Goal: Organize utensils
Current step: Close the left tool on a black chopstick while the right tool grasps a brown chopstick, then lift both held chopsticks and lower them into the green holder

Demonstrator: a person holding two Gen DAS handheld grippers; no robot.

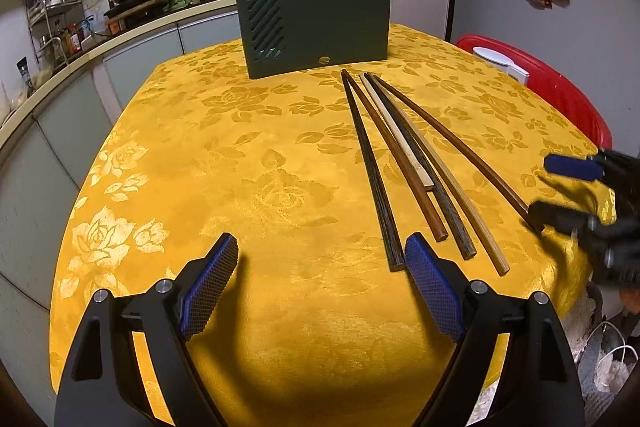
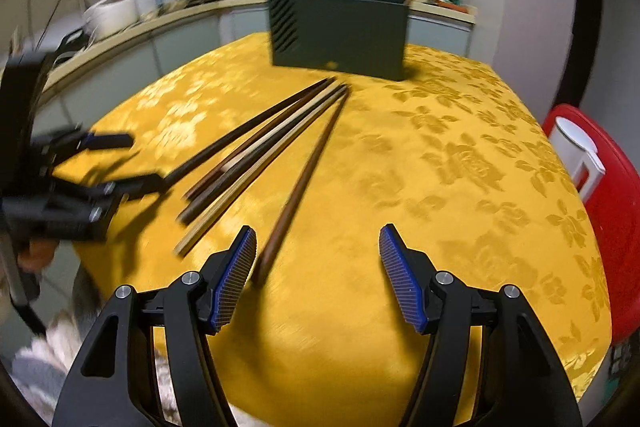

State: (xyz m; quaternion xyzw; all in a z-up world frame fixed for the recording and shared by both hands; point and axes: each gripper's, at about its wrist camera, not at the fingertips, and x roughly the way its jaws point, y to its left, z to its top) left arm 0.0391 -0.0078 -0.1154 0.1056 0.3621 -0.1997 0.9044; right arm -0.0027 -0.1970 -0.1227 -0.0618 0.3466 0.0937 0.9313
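Six chopsticks lie fanned on the yellow floral tablecloth, their far tips bunched together just in front of the dark green utensil holder, which stands upright near the table's far edge with a few sticks already leaning in it. Their near ends spread out toward the table's near edge.

My left gripper hovers over the near part of the cloth, tilted downward, its blue pads spread wide with nothing between them but bare cloth. The blackest chopstick, the leftmost of the fan, ends just beside my right-hand pad; whether they touch I cannot tell.

My right gripper also points down at the cloth from the near edge, jaws apart and holding nothing. The reddish-brown chopstick, the one lying apart from the rest on the fan's right side, runs toward me and ends just inside my left-hand pad, in the gap between the fingers but nearer that pad. This view is smeared, so I would only say the stick's end looks close to the pad, not pressed by it.

A red plastic stool with a white container on it stands beyond the table's right edge. A kitchen counter runs behind the table.
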